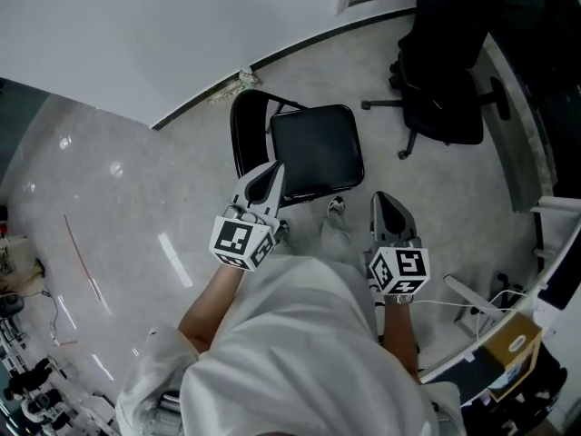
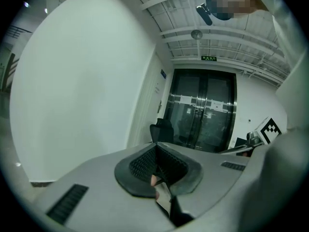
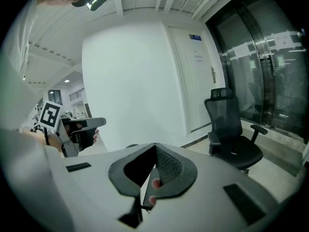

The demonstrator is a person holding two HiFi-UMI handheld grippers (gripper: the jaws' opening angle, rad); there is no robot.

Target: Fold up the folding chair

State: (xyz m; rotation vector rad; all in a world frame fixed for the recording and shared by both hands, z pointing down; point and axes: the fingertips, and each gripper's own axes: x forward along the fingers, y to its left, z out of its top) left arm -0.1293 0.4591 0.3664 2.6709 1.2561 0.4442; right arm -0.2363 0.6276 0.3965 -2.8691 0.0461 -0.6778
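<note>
White shirt [image 1: 300, 361] is looming nearest; left hand-held gripper [image 1: 270, 174] and right hand-held gripper [image 1: 387, 202] are hovering clenched, empty. The chair [image 1: 316, 151] is looking stiff, probably weighty: take its seat edge.

Head view looks steeply down on the folding chair [image 1: 316, 151]. Both gripper views face roughly level across the room. All three show the office chair [image 1: 443, 89].

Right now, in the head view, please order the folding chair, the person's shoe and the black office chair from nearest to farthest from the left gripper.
1. Folding chair: just ahead of the left gripper, its seat at the gripper's front end.
2. Shoe: to the gripper's right, near the seat's front edge.
3. Office chair: far off at the upper right.
</note>
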